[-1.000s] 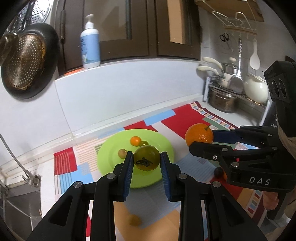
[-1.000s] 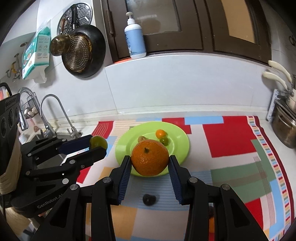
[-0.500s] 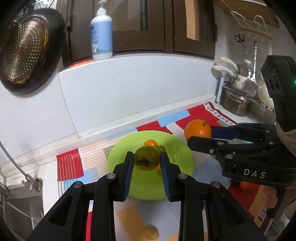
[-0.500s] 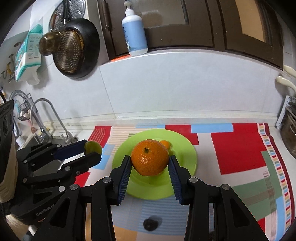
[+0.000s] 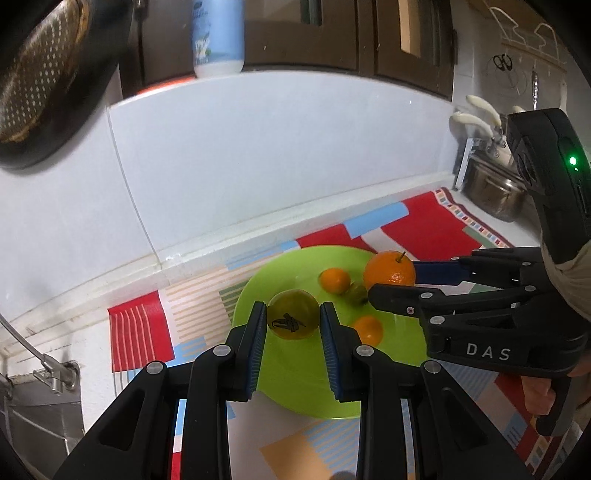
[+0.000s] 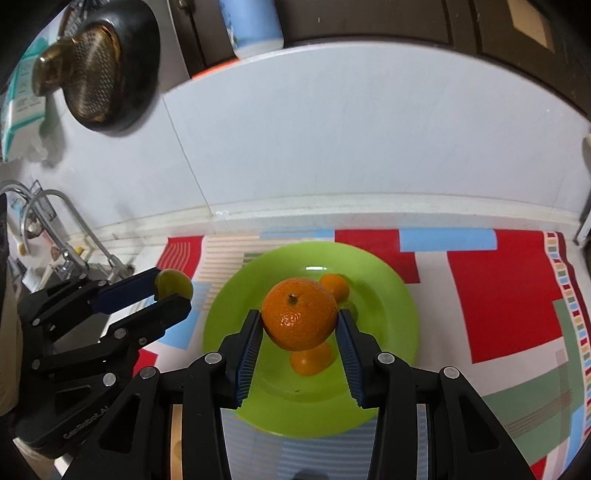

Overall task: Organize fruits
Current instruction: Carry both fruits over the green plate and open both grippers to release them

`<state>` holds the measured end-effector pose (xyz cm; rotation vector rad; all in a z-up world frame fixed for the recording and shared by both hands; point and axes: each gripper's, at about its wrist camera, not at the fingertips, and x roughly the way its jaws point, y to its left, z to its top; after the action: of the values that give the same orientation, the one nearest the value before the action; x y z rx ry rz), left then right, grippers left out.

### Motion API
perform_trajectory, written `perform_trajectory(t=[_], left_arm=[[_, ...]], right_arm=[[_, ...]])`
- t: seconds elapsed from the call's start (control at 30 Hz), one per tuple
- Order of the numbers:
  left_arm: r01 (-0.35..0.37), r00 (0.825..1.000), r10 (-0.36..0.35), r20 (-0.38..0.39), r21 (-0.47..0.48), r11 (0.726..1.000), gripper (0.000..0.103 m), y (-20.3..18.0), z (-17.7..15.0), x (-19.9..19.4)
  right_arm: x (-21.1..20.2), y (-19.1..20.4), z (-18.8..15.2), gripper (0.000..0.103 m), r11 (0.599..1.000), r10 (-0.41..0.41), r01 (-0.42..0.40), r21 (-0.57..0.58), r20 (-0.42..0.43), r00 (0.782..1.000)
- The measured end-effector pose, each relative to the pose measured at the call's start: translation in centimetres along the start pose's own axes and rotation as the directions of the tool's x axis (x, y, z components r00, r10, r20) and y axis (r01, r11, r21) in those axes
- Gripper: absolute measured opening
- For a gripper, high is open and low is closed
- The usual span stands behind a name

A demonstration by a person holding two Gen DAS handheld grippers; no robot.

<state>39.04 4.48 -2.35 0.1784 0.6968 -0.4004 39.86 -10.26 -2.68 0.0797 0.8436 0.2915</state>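
My left gripper [image 5: 293, 319] is shut on a yellow-green round fruit [image 5: 293, 319] with a black mark, held above the left part of the green plate [image 5: 306, 387]. My right gripper [image 6: 300, 325] is shut on a large orange [image 6: 300, 314], held over the plate's [image 6: 388, 280] middle. On the plate lie two small orange fruits [image 5: 334, 280] [image 5: 366, 329] and a small green fruit [image 5: 356, 293]. The right gripper with the orange [image 5: 389, 273] shows in the left wrist view; the left gripper with its fruit [image 6: 173, 284] shows in the right wrist view.
The plate sits on a colourful patchwork mat [image 6: 498, 288] on a white counter. A sink and tap [image 6: 55, 206] lie to the left, a steel pot [image 5: 495, 192] to the right. A pan [image 6: 107, 66] hangs on the wall; a soap bottle [image 5: 218, 33] stands on the ledge.
Both grippers have moved forward over the plate with their fruits still held. The plate now looks larger and closer, and a second small orange fruit on it has come into view.
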Motion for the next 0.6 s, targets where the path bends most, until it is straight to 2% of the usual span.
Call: perform_trajectory(t=[0.4,0.6], left_arm=[[0.037,0.996,-0.038,-0.077,-0.008,0.999,0.029,0.7,-1.5,3.8],[0.046,0.996,-0.047,-0.081,-0.012,0.999,0.030,0.6,-1.5,4.5]], right_arm=[[4.1,-0.5,-0.6,0.042,0.999,0.003,-0.001,0.032,-0.082,0.997],[4.8,-0.8,-0.6,0.042,0.999,-0.001,0.005,0.040,-0.094,0.996]])
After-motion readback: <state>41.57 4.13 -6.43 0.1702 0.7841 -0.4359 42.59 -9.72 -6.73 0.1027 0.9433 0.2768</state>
